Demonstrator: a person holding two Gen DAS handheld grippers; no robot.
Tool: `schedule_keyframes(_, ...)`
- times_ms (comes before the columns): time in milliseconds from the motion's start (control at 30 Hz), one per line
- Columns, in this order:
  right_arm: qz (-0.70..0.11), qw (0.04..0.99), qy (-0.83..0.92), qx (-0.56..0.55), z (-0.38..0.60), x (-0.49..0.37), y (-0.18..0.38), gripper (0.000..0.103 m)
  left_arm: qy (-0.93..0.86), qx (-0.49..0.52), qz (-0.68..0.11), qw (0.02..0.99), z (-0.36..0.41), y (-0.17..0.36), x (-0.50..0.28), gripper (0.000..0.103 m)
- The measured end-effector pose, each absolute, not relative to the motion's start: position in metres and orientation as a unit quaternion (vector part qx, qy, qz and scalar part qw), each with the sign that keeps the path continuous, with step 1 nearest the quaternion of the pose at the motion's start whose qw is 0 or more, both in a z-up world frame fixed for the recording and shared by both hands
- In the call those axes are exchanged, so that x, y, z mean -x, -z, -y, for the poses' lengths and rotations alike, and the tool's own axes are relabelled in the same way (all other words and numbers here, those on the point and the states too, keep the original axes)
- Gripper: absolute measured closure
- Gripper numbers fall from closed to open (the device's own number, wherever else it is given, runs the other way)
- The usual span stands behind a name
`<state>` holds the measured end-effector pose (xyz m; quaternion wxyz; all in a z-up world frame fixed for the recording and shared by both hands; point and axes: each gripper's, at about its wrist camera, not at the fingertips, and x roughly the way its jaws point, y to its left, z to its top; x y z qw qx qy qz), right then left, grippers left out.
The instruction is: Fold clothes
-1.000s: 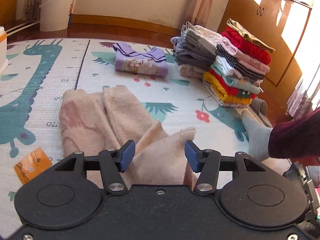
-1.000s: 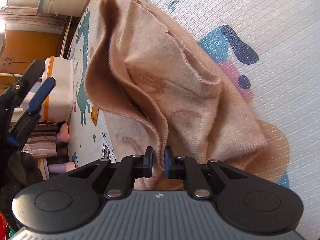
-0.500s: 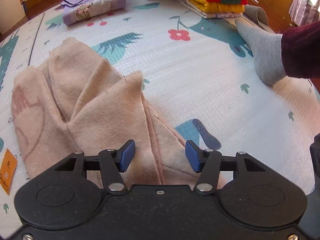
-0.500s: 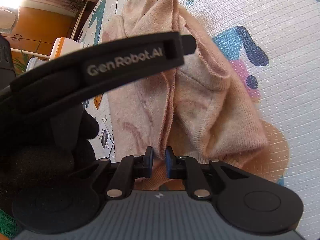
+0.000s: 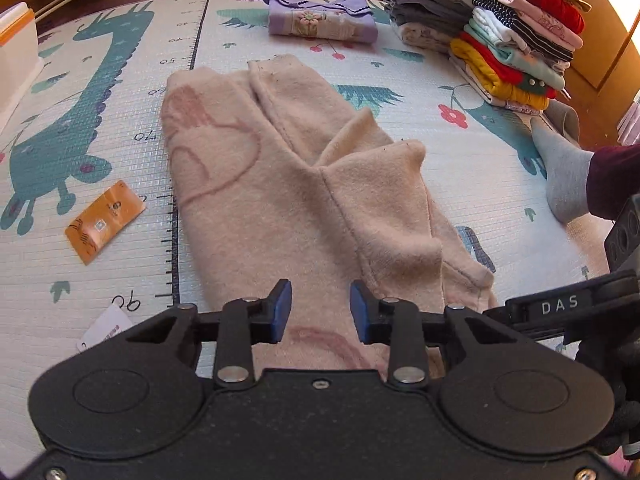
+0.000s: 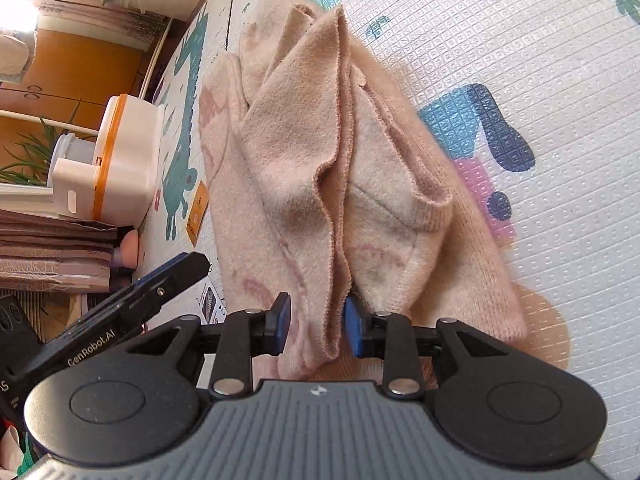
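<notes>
Beige fleece garment lies rumpled, seemingly half-folded, on the mat.

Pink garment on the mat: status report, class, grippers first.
Left gripper open, empty, over pink garment. Right gripper open around a raised fold. Garment part folded. Orange packet beside it, not blocking.

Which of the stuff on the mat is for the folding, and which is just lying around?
For the folding:
- pink fleece garment
- left tool, open
- right tool, open, a fold of the garment between its tips
- stack of folded clothes
- folded purple top

Just lying about:
- orange packet
- white card
- white box with orange band
</notes>
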<state>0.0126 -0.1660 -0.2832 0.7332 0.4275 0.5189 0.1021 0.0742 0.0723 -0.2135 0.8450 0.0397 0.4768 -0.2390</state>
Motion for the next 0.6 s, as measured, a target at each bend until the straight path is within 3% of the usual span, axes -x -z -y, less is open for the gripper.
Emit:
schedule_keyframes(67, -0.521, 0.734, -0.106, -0.423, 0.159, -0.017, 0.284, 0.075, 0.235, -0.046, -0.496, 0.835, -0.07, 0.229, -0.063, 0.073)
schedule_keyframes(133, -0.522, 0.734, -0.11, -0.42, 0.158, -0.021, 0.28, 0.09, 0.222, -0.064, -0.523, 0.821, -0.065, 0.249, -0.054, 0.073)
schedule_keyframes(200, -0.52, 0.733, -0.116, -0.423, 0.158, -0.023, 0.276, 0.095, 0.218, -0.104, -0.521, 0.819, -0.057, 0.26, -0.042, 0.073)
schedule_keyframes(467, -0.521, 0.725, -0.149, -0.425, 0.165, -0.026, 0.263, 0.092, 0.231, -0.025, -0.504, 0.832, -0.071, 0.229, -0.051, 0.073)
schedule_keyframes(600, -0.518, 0.721, -0.149, -0.436, 0.191, -0.027, 0.261, 0.091, 0.222, -0.093, -0.542, 0.805, -0.053, 0.249, -0.041, 0.073)
